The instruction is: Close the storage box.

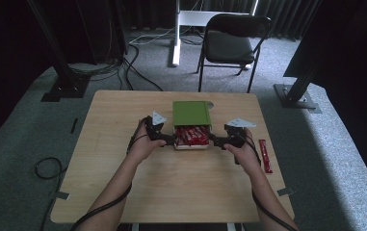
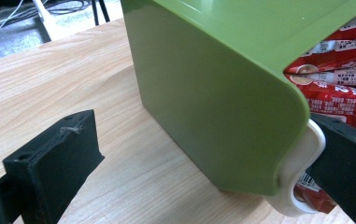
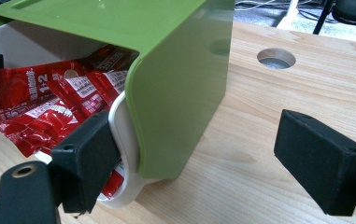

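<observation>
Both grippers, left gripper and right gripper, are spread wide at frame centre, one jaw each against the white drawer. A lopsided push could jam it in the green sleeve, snagging the red packets.

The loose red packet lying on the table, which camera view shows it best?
The high view: the loose red packet lies whole on the table, right of the right gripper. The gripper views instead show red packets inside the green box.
</observation>
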The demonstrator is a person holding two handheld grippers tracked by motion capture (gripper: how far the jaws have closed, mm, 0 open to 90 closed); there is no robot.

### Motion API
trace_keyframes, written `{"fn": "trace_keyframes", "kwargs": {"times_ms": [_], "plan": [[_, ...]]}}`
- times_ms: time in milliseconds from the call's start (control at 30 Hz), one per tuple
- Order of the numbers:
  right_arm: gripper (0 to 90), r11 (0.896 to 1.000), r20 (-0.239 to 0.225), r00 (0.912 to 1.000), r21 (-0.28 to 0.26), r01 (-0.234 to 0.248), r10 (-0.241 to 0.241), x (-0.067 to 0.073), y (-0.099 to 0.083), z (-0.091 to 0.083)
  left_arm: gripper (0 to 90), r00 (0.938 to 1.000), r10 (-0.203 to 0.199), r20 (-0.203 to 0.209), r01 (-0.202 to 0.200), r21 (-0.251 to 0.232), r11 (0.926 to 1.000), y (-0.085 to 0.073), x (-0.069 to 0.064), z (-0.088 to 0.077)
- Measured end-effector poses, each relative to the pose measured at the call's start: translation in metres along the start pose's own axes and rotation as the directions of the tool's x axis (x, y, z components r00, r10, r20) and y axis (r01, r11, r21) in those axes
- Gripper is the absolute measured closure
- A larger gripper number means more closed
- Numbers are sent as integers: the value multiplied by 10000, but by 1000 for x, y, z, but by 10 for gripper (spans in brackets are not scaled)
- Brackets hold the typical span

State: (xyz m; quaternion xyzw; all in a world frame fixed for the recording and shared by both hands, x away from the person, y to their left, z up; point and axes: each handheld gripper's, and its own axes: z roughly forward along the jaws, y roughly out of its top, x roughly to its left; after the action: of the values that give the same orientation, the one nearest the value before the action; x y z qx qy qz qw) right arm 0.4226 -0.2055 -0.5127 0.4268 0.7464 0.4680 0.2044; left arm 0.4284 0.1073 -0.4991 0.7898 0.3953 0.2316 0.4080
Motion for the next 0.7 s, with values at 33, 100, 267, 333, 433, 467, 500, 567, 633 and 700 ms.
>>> {"fn": "trace_keyframes", "kwargs": {"times_ms": [33, 100, 267, 333, 433, 467, 500, 567, 633, 700], "plan": [[140, 10000, 0, 10000, 0, 0, 0, 0, 0, 0, 9, 10000, 0, 0, 0, 0, 10000, 0, 0, 0], [139, 10000, 25, 10000, -1, 6, -6, 0, 1, 1, 9, 10000, -25, -17, 25, 3, 10000, 1, 1, 1], [139, 10000, 91, 10000, 25, 39, -39, -2, 3, 3, 9, 10000, -13, -25, 12, -5, 10000, 2, 3, 4], [141, 10000, 81, 10000, 37, 54, -54, -2, 4, 4, 9, 10000, -59, -21, 59, -17, 10000, 2, 4, 6], [140, 10000, 63, 10000, 15, -34, 34, -4, 4, 6, 9, 10000, 17, -69, -17, 31, 10000, 4, 5, 7], [140, 10000, 67, 10000, 0, -45, 45, -4, 4, 7, 9, 9999, 75, -101, -74, 45, 10000, 4, 5, 8], [140, 10000, 103, 9999, -4, -59, 59, -5, 5, 8, 9, 9999, 96, -131, -96, 43, 9999, 5, 5, 9], [139, 10000, 152, 9999, -24, -66, 66, -5, 5, 9, 9, 9998, 133, -162, -132, 57, 9999, 6, 6, 10], [138, 10000, 149, 9999, -16, -73, 73, -5, 6, 9, 9, 9997, 144, -200, -143, 93, 9999, 6, 7, 11], [136, 10000, 77, 10000, -27, -34, 34, -4, 6, 11, 9, 9994, 123, -317, -122, 35, 9999, 6, 8, 12]]}}
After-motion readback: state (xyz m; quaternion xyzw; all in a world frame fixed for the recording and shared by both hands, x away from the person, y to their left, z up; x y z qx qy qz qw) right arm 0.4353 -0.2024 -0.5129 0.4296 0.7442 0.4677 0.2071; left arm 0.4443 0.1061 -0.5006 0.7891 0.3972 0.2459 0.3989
